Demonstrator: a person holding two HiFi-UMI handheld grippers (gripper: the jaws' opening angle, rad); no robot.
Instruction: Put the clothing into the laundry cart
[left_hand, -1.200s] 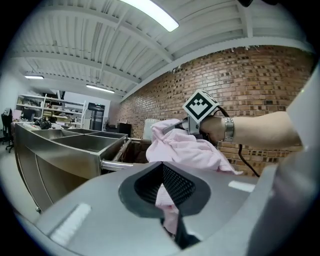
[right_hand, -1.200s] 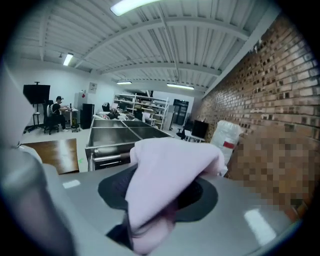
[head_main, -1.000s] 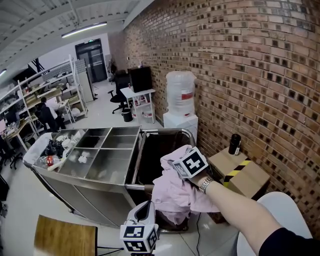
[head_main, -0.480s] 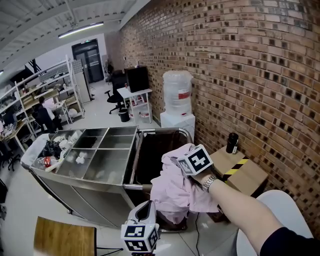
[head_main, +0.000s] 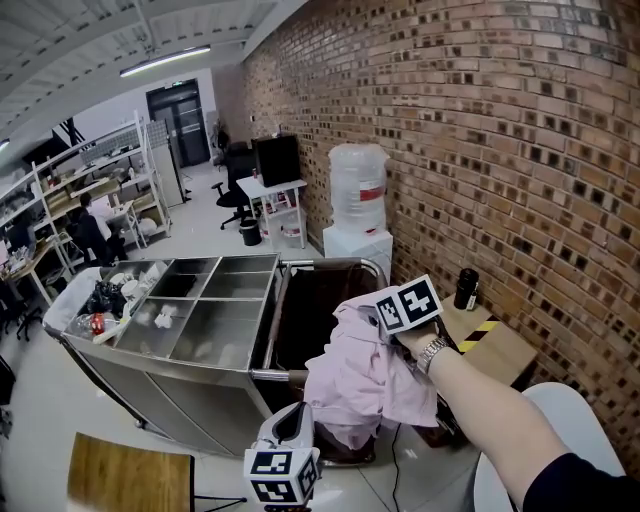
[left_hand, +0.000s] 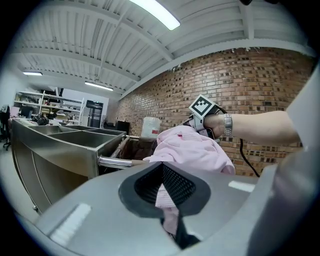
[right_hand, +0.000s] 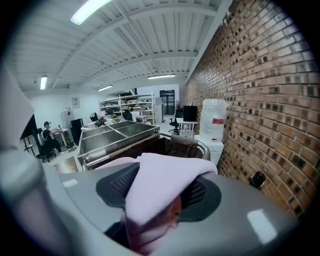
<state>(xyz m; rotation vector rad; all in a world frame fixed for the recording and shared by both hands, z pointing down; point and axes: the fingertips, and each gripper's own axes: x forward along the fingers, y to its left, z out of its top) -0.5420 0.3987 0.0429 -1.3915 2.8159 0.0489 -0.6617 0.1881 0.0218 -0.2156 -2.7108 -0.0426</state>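
A pink garment (head_main: 365, 375) is held up near the middle of the head view, just toward 5 o'clock, and is draped over the near rim of the laundry cart (head_main: 372, 265). The cart's dark bag lies open behind and below the garment. The right tool (head_main: 385, 315) is closed on the top of the garment. In the right gripper view a thick fold of the pink garment (right_hand: 160, 185) is clamped between the right tool's (right_hand: 160, 195) pads and spills over them, with the laundry cart (right_hand: 185, 145) seen beyond at 12 o'clock. A wristwatch (head_main: 432, 352) is worn on the arm behind that tool.

The left tool (head_main: 292, 418) is held low at 6 o'clock in the head view, just beside the garment's hanging lower edge. In the left gripper view the left tool's (left_hand: 162, 187) pads are drawn close together and a narrow strip of the pink cloth is pinched between them. The rest of the garment (left_hand: 192, 150) is bunched at 1 o'clock above the cart's rail (left_hand: 131, 150).

A steel compartmented trolley (head_main: 200, 300) stands touching the cart at 9 o'clock. A water dispenser (head_main: 360, 200) is set against the brick wall (head_main: 500, 120) at 12 o'clock. A cardboard box (head_main: 495, 345) with a black bottle (head_main: 467, 288) on it is placed at 3 o'clock.
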